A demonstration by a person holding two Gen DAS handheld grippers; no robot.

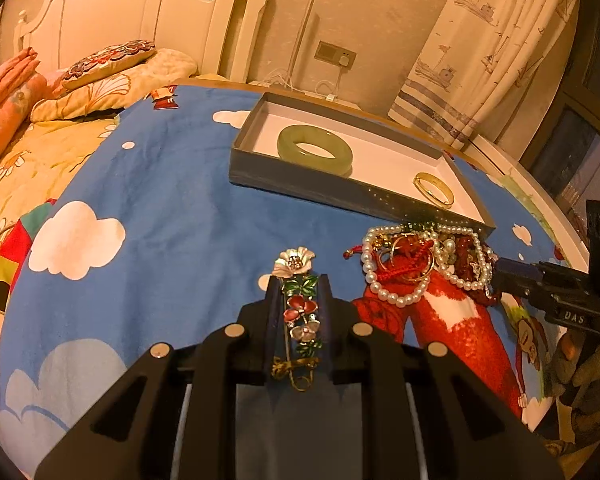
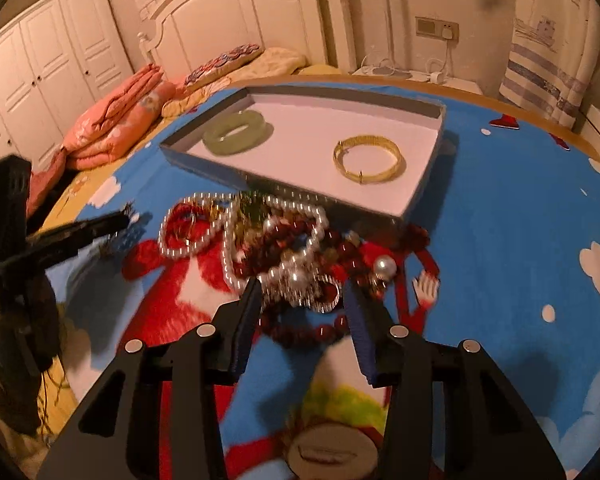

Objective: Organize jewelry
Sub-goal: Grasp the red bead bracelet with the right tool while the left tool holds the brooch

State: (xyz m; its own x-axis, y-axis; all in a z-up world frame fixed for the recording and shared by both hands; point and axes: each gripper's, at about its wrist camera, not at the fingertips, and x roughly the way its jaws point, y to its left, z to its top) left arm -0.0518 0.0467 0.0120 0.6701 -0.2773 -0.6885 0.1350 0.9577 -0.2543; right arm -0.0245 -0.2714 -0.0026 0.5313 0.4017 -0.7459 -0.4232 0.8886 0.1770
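My left gripper (image 1: 299, 280) is shut on a flower brooch (image 1: 300, 308) with red, white and green enamel, held above the blue bedspread. A grey tray (image 1: 300, 188) with a white floor holds a green jade bangle (image 1: 315, 149) and a gold bangle (image 1: 434, 190). A tangled pile of pearl strands and red beads (image 1: 424, 264) lies in front of the tray. My right gripper (image 2: 302, 286) is open, its fingers on either side of the near edge of the pile (image 2: 284, 248). The tray (image 2: 228, 160), jade bangle (image 2: 236, 132) and gold bangle (image 2: 368, 158) also show in the right wrist view.
The bedspread (image 1: 172, 208) has cloud and cartoon prints. Pillows (image 1: 112, 60) and folded orange quilts (image 2: 116, 116) lie by the white headboard. A curtain (image 1: 492, 48) and a wall socket (image 1: 336, 56) stand behind. The left gripper shows at the left of the right wrist view (image 2: 80, 228).
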